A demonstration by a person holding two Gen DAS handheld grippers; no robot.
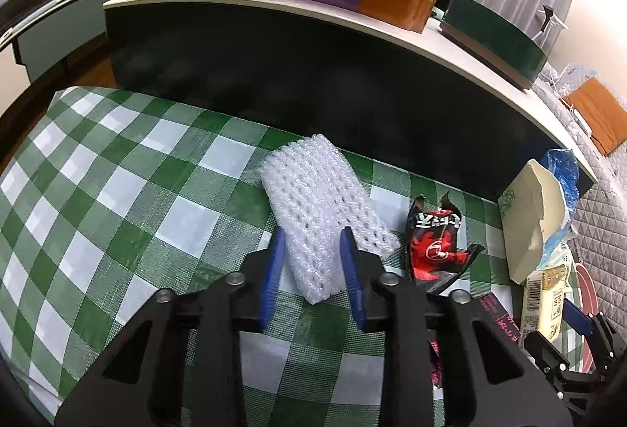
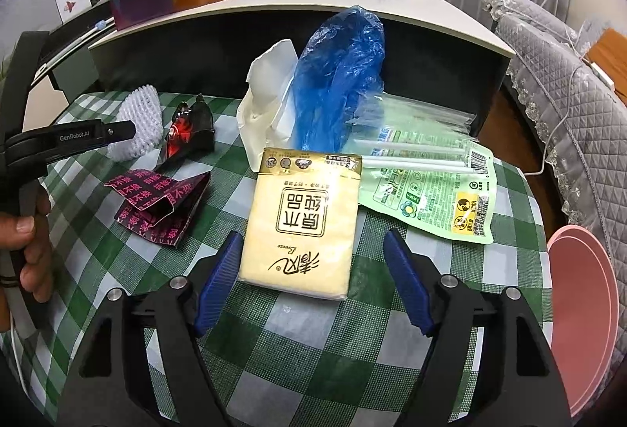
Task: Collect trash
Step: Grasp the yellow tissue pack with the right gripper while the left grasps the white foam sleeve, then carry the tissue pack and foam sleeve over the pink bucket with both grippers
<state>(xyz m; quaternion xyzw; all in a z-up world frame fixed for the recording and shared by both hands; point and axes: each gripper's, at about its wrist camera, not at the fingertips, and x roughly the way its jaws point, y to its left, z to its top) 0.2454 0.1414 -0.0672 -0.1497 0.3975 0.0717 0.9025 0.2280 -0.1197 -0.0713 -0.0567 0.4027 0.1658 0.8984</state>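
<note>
Left tongs (image 1: 313,250) straddled the near end of the white foam net (image 1: 325,207) on the bench (image 1: 117,192). The blue pads flanked it on both sides, jaws narrow, apparently just touching; a firm pinch couldn't be confirmed. The net's long axis ran away from the tongs, roughly in line with the fingers, so closing across its width looked right.

Right tongs (image 2: 313,262) stood open and empty around the near end of the yellow tissue pack (image 2: 301,219), a clear gap on the right pad. The pack's long axis also pointed away. Pink bin (image 2: 584,309) sat at the right edge, nearer the right hand.
</note>
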